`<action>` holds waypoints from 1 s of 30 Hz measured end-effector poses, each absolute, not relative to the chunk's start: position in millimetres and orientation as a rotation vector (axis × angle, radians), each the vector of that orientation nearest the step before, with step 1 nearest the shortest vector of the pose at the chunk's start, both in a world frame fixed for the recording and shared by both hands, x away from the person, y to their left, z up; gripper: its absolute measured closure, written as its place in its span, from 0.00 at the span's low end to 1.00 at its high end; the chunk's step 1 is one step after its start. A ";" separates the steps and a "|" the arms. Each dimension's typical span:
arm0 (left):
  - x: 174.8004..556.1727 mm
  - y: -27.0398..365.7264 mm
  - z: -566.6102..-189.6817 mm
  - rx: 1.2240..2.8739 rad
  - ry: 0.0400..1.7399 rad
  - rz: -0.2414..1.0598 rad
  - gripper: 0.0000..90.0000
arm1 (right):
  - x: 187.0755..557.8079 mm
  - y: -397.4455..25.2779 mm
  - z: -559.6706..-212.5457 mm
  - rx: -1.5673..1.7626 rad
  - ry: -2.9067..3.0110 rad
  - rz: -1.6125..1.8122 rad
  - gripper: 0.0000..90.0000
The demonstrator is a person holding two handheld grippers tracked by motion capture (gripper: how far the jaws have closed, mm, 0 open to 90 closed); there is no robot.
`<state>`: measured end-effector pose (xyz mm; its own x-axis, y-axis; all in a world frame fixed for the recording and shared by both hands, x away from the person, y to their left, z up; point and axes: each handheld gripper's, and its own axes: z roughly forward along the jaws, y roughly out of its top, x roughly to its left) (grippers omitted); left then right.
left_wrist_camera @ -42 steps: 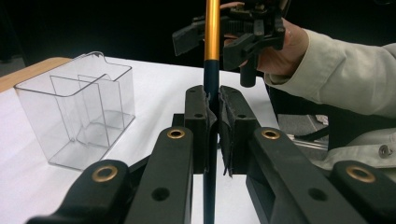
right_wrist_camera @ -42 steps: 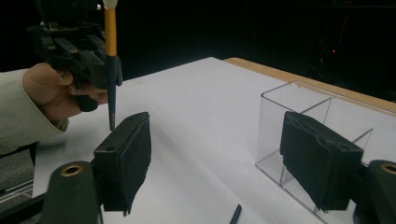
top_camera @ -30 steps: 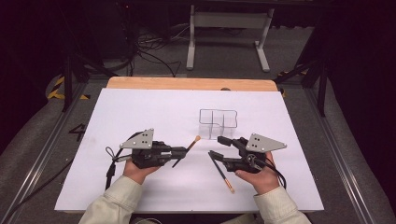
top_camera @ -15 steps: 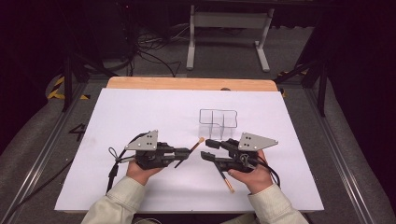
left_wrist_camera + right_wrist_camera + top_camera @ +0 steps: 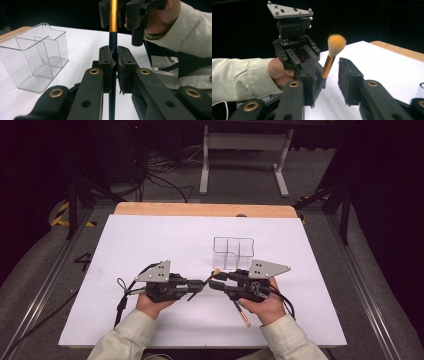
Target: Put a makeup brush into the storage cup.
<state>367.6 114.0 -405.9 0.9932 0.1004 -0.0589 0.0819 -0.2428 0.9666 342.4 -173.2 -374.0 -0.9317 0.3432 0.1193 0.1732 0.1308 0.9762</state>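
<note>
Since a second ago the two grippers have closed in on each other near the middle of the front half of the tabletop [image 5: 150, 245]; the right gripper [image 5: 216, 285] has slid leftward until its tips meet the tips of the left gripper [image 5: 200, 284].

In the high view, the white, matte sheet covers the tabletop, with a strip of pale wood showing along the far edge. A clear plastic organizer [image 5: 233, 252] with thin partition walls stands just behind the grippers, right of centre. A makeup brush [image 5: 216, 272] shows its small orange tip between the gripper tips, and a second slim brush [image 5: 242, 315], dark with a tan end, lies on the sheet under the right hand toward the front edge.

In the left gripper view, the left gripper [image 5: 113, 60] is pressed together on the makeup brush's [image 5: 113, 42] dark, smooth, round handle, which runs straight up between the ribbed black pads into a glossy gold metal ferrule. The right gripper [image 5: 113, 15] sits above, around that ferrule. The clear organizer [image 5: 37, 57] stands on the sheet to the left, its walls glassy and square-cornered.

In the right gripper view, the right gripper [image 5: 332, 80] is spread, its blocky black pads either side of the gold ferrule with a gap on the right side. The makeup brush [image 5: 331, 57] ends in a soft, fluffy orange dome of bristles. The left gripper [image 5: 308, 72] holds it from below, topped by its grey three-cornered plate.
</note>
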 end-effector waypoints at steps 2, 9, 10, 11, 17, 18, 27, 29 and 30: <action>367.7 113.4 -406.5 1.819 0.134 0.018 0.92 | 342.6 -172.9 -374.1 0.522 2.264 1.929 0.79; 366.7 112.3 -406.8 1.824 0.125 0.013 0.92 | 343.5 -172.1 -374.6 0.530 2.275 1.947 0.85; 366.8 112.3 -406.7 1.824 0.122 0.016 0.92 | 343.5 -172.2 -374.5 0.530 2.274 1.949 0.86; 366.5 112.1 -406.8 1.823 0.123 0.016 0.92 | 343.6 -172.4 -374.4 0.531 2.272 1.951 0.87; 365.1 110.6 -407.0 1.825 0.113 0.015 0.92 | 344.3 -173.3 -374.1 0.538 2.276 1.974 0.93; 365.0 110.4 -407.1 1.824 0.112 0.016 0.92 | 344.3 -173.2 -374.1 0.538 2.277 1.976 0.93; 364.2 110.4 -408.0 1.825 0.118 0.034 0.85 | 344.2 -173.8 -372.9 0.548 2.297 1.978 0.94; 364.4 111.0 -408.6 1.830 0.145 0.039 0.73 | 344.0 -174.4 -371.8 0.552 2.304 1.981 0.94; 364.8 111.8 -408.7 1.831 0.152 0.038 0.69 | 344.0 -174.9 -371.0 0.551 2.306 1.979 0.94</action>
<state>364.8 111.8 -408.7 0.9908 0.1243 -0.0536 0.0841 -0.2553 0.9632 344.0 -174.9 -371.0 -0.9351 0.3002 0.1885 0.2319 0.1157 0.9658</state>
